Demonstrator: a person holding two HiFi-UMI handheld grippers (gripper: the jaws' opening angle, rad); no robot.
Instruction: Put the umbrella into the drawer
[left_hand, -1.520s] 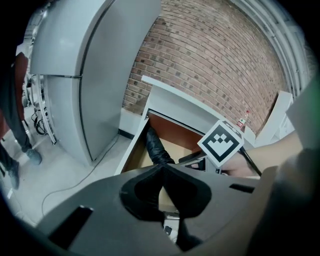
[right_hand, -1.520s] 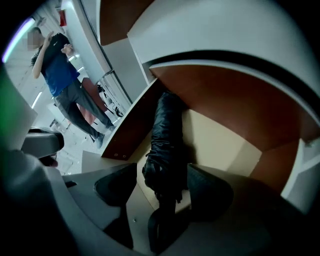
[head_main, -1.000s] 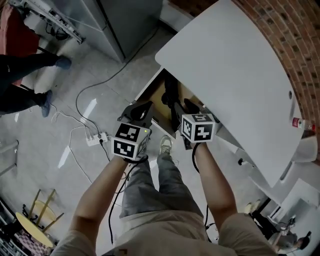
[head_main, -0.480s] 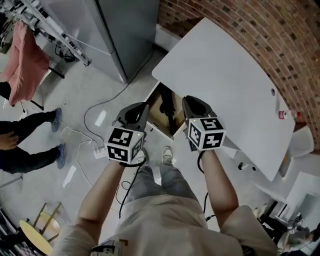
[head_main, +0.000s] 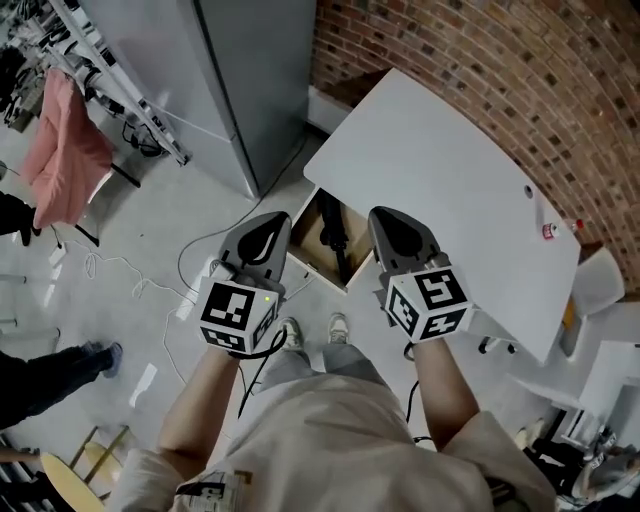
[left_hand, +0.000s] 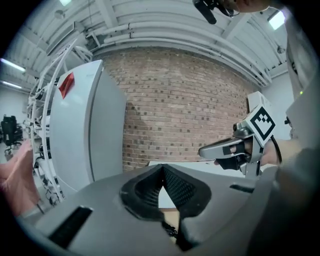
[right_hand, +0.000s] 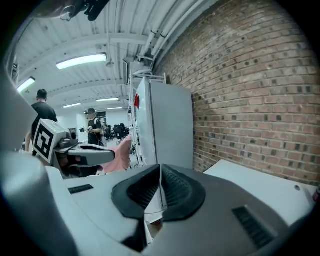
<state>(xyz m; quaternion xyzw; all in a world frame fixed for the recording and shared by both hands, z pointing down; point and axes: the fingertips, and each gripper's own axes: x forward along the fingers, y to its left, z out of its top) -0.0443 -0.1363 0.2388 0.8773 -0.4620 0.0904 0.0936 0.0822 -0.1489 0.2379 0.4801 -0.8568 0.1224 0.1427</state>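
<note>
The black umbrella (head_main: 336, 234) lies inside the open wooden drawer (head_main: 314, 222) under the white table (head_main: 450, 180). Both grippers are held high above the drawer, side by side. My left gripper (head_main: 272, 224) is left of it and shut, its ribbed tips meeting in the left gripper view (left_hand: 162, 169) with nothing between them. My right gripper (head_main: 384, 220) is right of the drawer. Its jaws are closing, and their tips meet in the right gripper view (right_hand: 160, 168) on nothing. Each gripper shows in the other's view: the right gripper (left_hand: 221, 149), the left gripper (right_hand: 98, 153).
A tall grey cabinet (head_main: 250, 80) stands left of the table, against the brick wall (head_main: 480, 50). A pink garment (head_main: 68, 145) hangs on a rack at far left. Cables and a power strip (head_main: 188, 302) lie on the floor. A small bottle (head_main: 548, 230) stands on the table's right end.
Both grippers have lifted up and away from the drawer, closer to the head camera. The umbrella stays in the drawer. A person at the left has moved further out of view.
</note>
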